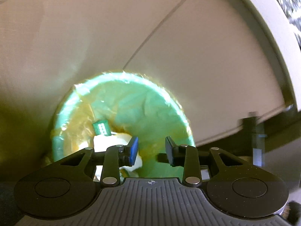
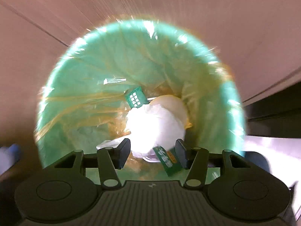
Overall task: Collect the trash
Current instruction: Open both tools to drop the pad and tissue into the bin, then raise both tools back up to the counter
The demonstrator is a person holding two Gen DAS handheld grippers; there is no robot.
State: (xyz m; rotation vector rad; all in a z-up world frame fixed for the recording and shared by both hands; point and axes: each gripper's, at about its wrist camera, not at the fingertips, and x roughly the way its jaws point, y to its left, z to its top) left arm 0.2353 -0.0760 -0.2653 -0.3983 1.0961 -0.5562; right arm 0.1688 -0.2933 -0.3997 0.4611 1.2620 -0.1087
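Note:
A round green bin (image 2: 62, 86) with a yellowish liner bag stands on a pale tiled floor (image 1: 75, 37). In it lie a crumpled white tissue wad (image 2: 156, 126) and a green packet (image 2: 135, 98). A second green packet (image 2: 167, 163) with an orange patch shows just inside the right finger, over the bin's opening. My right gripper (image 2: 152, 154) points down into the bin, open, its pads not pressing on anything. The left gripper (image 1: 152, 150) hovers at the bin's near rim (image 1: 120, 79), open and empty; the tissue (image 1: 112, 141) and a green packet (image 1: 101, 128) show behind its left finger.
A white panel (image 1: 278, 60) curves along the right, with a dark gap (image 1: 272, 131) beneath it. In the right wrist view a dark strip (image 2: 272, 116) and a bright white surface (image 2: 272, 146) lie right of the bin. A blurred blue-white shape (image 2: 9, 154) sits at the left edge.

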